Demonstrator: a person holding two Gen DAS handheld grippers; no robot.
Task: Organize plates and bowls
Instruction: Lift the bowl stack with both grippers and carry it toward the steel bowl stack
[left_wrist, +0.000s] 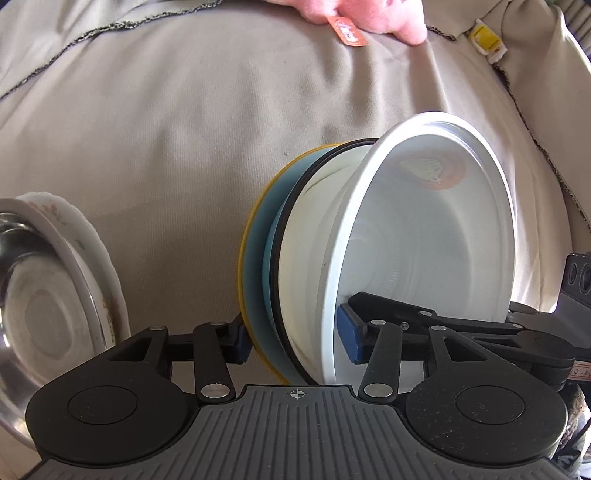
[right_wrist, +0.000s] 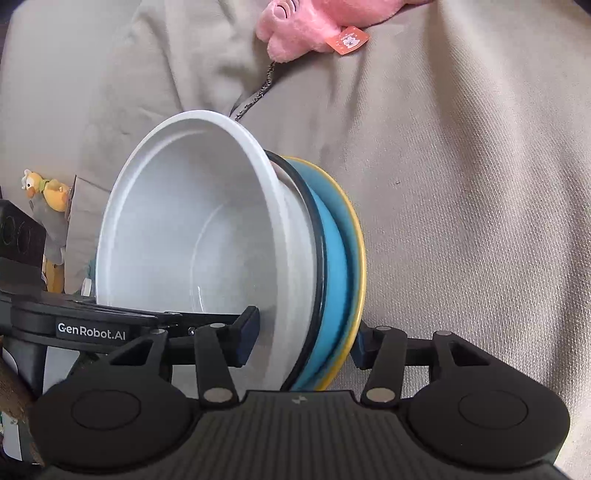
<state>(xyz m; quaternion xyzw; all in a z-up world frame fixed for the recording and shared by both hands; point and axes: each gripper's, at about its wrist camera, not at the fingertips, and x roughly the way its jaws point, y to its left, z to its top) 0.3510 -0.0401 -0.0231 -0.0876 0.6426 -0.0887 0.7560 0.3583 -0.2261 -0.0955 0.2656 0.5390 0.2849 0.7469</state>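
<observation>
A stack of dishes is held on edge over the beige cloth: a white bowl inside a black-rimmed white bowl on a blue plate with a yellow rim. My left gripper is shut on the stack's edge, one finger inside the white bowl, one behind the plate. My right gripper is shut on the same stack from the opposite side. A steel bowl sits in a floral white plate at the left.
Wrinkled beige cloth covers the surface. A pink plush toy with an orange tag lies at the far edge. A yellow duck toy stands at the left of the right wrist view.
</observation>
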